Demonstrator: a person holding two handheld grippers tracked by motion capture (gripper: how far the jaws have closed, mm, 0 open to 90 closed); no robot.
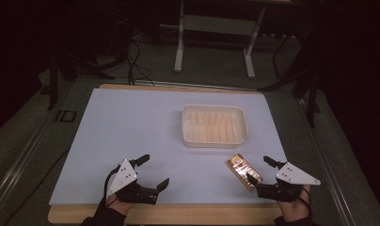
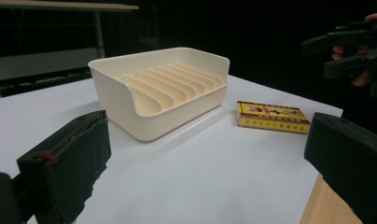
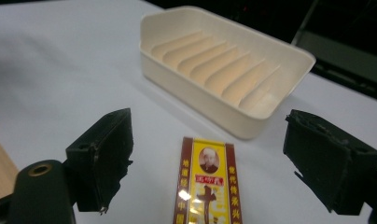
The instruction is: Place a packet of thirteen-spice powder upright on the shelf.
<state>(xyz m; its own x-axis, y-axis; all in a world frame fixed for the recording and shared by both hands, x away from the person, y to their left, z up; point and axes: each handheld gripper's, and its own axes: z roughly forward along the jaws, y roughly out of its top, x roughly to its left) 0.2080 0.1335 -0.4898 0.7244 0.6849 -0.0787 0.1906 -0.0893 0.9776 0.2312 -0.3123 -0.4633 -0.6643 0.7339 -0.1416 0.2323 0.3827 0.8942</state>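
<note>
Broadly, the white counter (image 1: 131, 127) carries a cream ribbed tray (image 1: 214, 125) and, just in front of its right corner, a small yellow-and-brown box (image 1: 244, 172) lying flat. The right gripper (image 1: 265, 176) straddles the box's near end, jaws wide and not touching it. The left gripper (image 1: 153, 172) hovers wide and empty near the front edge.

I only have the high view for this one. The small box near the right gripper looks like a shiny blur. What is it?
Observer: A flat yellow and dark red box with a portrait and printed characters, lying on the table.
Operator: Is the right gripper gripping it?
Observer: No. The right gripper is open, its jaws standing to either side of the box, apart from it.
Operator: And the cream tray, anything in it?
Observer: Nothing I can see; the tray has a row of upright dividers inside.
</note>
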